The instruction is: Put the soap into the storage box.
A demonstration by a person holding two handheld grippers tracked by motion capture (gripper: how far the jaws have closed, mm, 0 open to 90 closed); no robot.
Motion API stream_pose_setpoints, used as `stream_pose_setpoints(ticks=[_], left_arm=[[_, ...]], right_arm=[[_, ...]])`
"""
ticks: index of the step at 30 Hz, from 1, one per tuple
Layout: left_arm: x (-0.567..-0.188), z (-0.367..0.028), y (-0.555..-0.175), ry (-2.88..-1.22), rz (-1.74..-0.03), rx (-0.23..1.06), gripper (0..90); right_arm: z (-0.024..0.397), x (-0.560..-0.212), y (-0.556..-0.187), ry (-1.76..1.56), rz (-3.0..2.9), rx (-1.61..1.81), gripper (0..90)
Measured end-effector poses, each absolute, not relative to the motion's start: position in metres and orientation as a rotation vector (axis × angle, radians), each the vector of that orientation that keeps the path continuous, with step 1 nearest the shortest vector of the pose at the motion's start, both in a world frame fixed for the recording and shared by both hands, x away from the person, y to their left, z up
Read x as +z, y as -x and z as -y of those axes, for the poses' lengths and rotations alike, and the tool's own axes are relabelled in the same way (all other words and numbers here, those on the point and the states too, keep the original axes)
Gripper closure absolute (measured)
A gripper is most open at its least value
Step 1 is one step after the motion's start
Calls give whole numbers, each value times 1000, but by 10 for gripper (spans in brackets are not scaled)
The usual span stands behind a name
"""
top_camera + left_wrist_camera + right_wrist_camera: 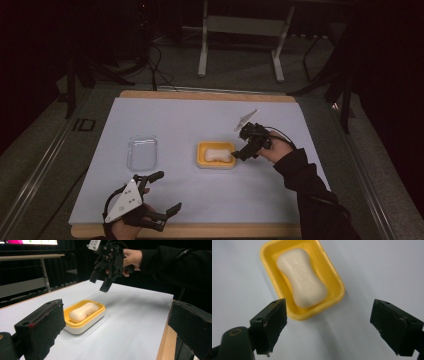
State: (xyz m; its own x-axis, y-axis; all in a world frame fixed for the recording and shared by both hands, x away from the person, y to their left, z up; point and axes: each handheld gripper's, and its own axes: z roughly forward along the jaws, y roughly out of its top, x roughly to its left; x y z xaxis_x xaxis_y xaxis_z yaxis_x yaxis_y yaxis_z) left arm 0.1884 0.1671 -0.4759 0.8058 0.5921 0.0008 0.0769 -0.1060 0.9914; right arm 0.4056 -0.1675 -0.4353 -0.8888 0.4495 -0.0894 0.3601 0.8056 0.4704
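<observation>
Our left gripper [159, 194] rests wide open and empty near the table's [210, 231] front edge, just below the clear tray [142, 153]. The soap [218, 154] lies in the yellow dish [215, 163] mid-sheet. Our right gripper [245, 152] hovers just beside the dish, spread wide, holding nothing; bare sheet lies beyond.

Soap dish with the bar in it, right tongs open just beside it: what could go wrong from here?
1. The right tongs hang open close to the yellow soap dish; a careless swing could knock the dish or slide it on the white mat.
2. The soap bar lies loose in the dish, so a bump may tip it out.
3. The clear lid sits apart near the open left tongs; its thin, transparent edges may be hard to grip squarely.
</observation>
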Motion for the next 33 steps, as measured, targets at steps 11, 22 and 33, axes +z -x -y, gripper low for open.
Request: stream_pose_setpoints(ticks=[11, 22, 33], left_arm=[[-476, -167, -188, -1638, -538, 472, 12], [-476, -166, -188, -1639, -542, 473, 12], [-476, -167, -188, -1643, -545, 472, 12]], right_arm=[[193, -447, -381, -745, -2675, 773, 137], [206, -452, -358, -853, -2577, 835, 138], [225, -461, -340, -983, -2447, 908, 139]])
